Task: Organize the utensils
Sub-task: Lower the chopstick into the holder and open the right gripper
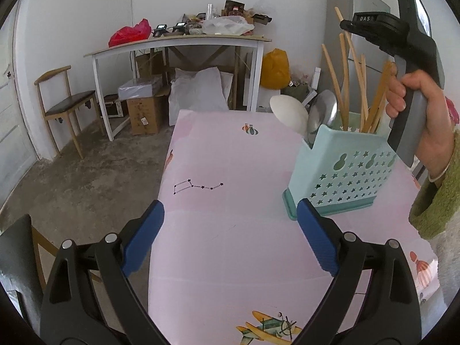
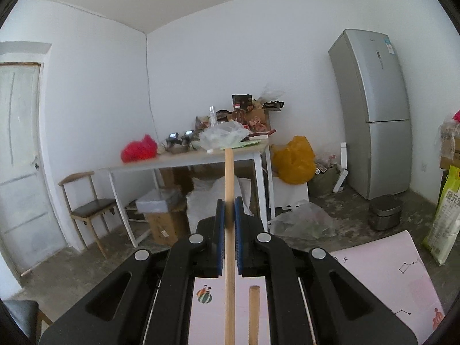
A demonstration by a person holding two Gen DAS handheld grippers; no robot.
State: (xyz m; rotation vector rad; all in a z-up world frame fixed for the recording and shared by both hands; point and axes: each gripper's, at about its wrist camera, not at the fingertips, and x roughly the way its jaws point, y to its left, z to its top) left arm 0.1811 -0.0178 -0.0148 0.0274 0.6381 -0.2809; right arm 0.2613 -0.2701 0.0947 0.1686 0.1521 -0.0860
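A wooden chopstick [image 2: 229,230] stands nearly upright, pinched between the blue pads of the right tool [image 2: 229,221], with a second wooden stick end [image 2: 254,310] just beside it below. In the left wrist view that right tool [image 1: 402,37] is gripped by a hand [image 1: 422,112] raised above the pale green utensil holder [image 1: 342,172] — chopsticks [image 1: 356,86] and two spoons [image 1: 304,112] already stand in it. The holder sits on the pink tabletop [image 1: 230,201]. The left tool [image 1: 230,235] hovers low over the tabletop, fingers spread wide and holding nothing.
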